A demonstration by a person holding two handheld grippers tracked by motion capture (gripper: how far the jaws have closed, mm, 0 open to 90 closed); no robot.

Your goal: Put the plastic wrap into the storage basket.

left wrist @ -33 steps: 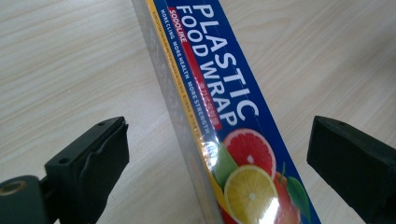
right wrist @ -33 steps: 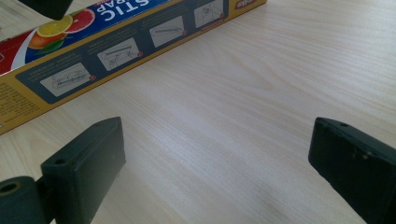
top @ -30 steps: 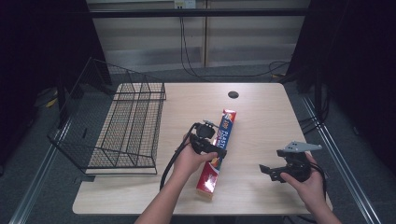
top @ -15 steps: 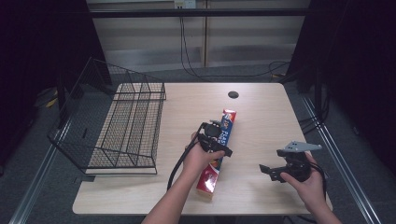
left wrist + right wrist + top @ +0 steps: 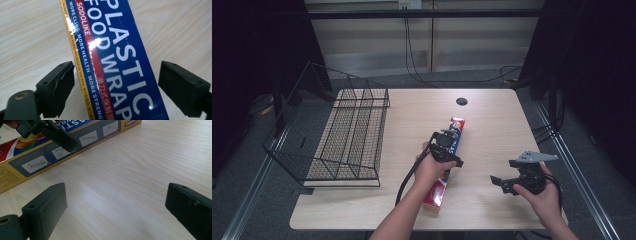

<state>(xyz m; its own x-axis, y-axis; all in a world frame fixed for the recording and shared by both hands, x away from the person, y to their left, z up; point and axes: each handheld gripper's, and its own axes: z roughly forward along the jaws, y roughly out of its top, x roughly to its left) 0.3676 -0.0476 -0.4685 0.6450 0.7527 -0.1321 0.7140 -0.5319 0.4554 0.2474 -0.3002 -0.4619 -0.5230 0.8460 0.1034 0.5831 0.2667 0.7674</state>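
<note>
A long blue, red and yellow box of plastic food wrap (image 5: 436, 191) lies on the wooden table (image 5: 492, 130), running from near me toward the far side. My left gripper (image 5: 446, 146) points down over the box's middle. In the left gripper view the box (image 5: 117, 62) lies between the jaws of the left gripper (image 5: 116, 82); they have just been closing, and a thin gap remains on each side. My right gripper (image 5: 502, 182) hovers low to the right of the box, held in a hand. It stands open (image 5: 116, 207) over bare wood, facing the box's side (image 5: 37, 162).
A black wire basket (image 5: 347, 135) stands at the table's left, tilted open toward the far left. A dark round hole (image 5: 461, 101) sits near the far edge. Bare wood lies between the box and the right gripper.
The left hand has moved right and down onto the box's middle, and its jaws have narrowed around it. The right hand and the box have stayed where they were.
</note>
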